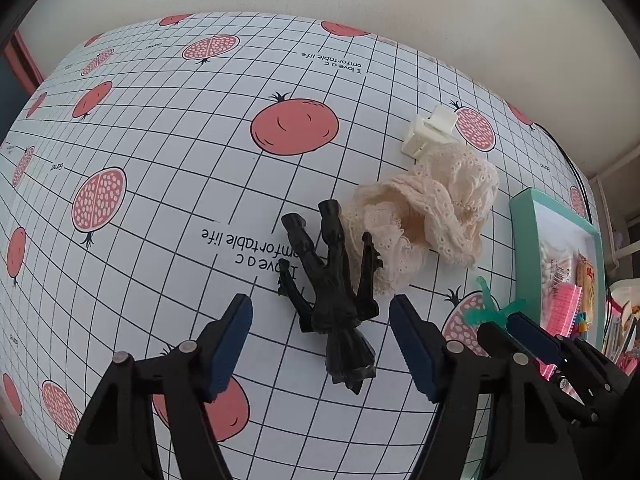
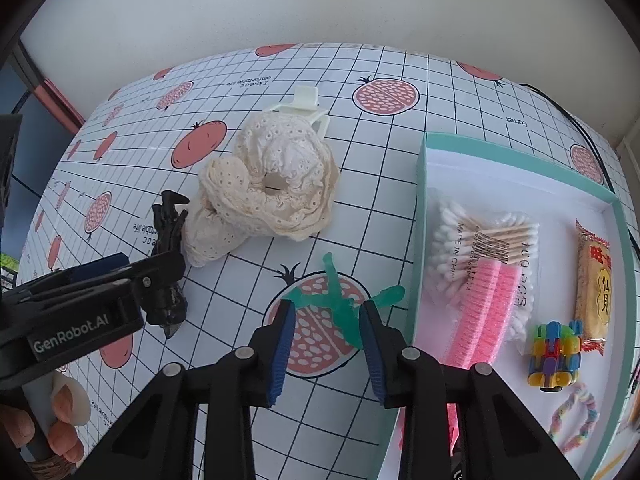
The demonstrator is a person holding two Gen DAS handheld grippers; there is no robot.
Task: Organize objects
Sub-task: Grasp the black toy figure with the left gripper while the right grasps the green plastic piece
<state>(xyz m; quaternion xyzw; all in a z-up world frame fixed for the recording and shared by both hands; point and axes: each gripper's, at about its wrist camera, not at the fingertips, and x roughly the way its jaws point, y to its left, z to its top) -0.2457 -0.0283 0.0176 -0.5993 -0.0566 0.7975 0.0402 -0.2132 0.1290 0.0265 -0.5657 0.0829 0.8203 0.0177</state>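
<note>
Straddling the green toy (image 2: 340, 304), the right gripper (image 2: 328, 344) stands with fingers set narrow, not yet closed; the toy's long axis runs forward, along the fingers. The toy lies just left of the teal box (image 2: 424, 184). It is thin, glossy, translucent plastic. Farther left of the box, the left gripper (image 1: 320, 340) spreads wide around a rigid black figure (image 1: 332, 280), beside a soft lace scrunchie (image 1: 424, 216).

"I love a comfortable life" is showing upside down on the tablecloth (image 1: 248, 240). "GenRobot.AI" is reading white on the left claw (image 2: 72, 336) body. "MADE IN CHINA" is running along the swab bag (image 2: 460, 248). Chinese characters are marking the snack packet (image 2: 594, 280).
</note>
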